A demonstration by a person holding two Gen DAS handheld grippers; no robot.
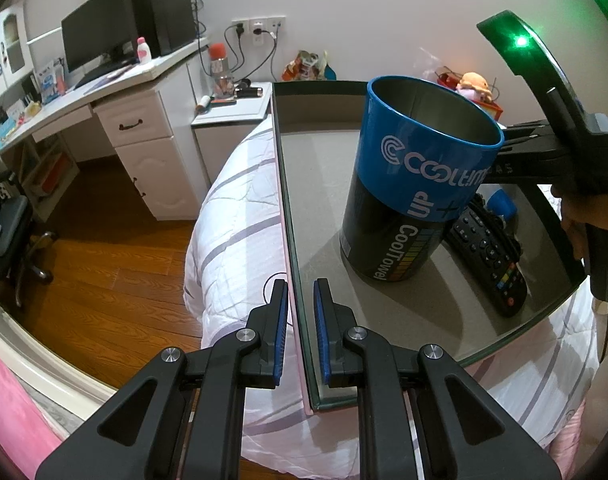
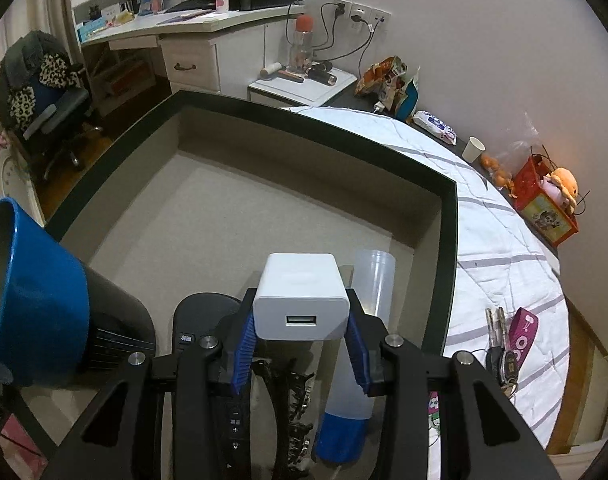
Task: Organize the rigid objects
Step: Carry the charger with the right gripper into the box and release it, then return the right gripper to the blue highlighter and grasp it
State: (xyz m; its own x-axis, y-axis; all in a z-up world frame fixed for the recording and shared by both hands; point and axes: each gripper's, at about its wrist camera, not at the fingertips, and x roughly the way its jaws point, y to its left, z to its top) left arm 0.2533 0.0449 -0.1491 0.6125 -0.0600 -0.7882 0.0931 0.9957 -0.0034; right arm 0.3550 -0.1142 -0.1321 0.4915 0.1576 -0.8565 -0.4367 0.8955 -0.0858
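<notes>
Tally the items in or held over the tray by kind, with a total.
Canister: 1, blue-and-black CoolTowel canister
Remote control: 1, black remote control
Bottle: 1, clear bottle with blue cap
USB charger: 1, white USB charger held in the right gripper
Hair claw clip: 1, black hair claw clip
Total: 5

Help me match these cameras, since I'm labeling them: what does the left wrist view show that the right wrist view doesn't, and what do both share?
Only the left wrist view shows the left gripper, jaws slightly apart and holding nothing, straddling the tray's edge, plus the can's CoolTowel lettering.

Only the right wrist view shows the white USB charger clamped in the right gripper, a clear bottle with a blue cap, and keys on the bed.

Both show the blue-and-black can, the black remote, the tray, the striped bedding and the desk.
</notes>
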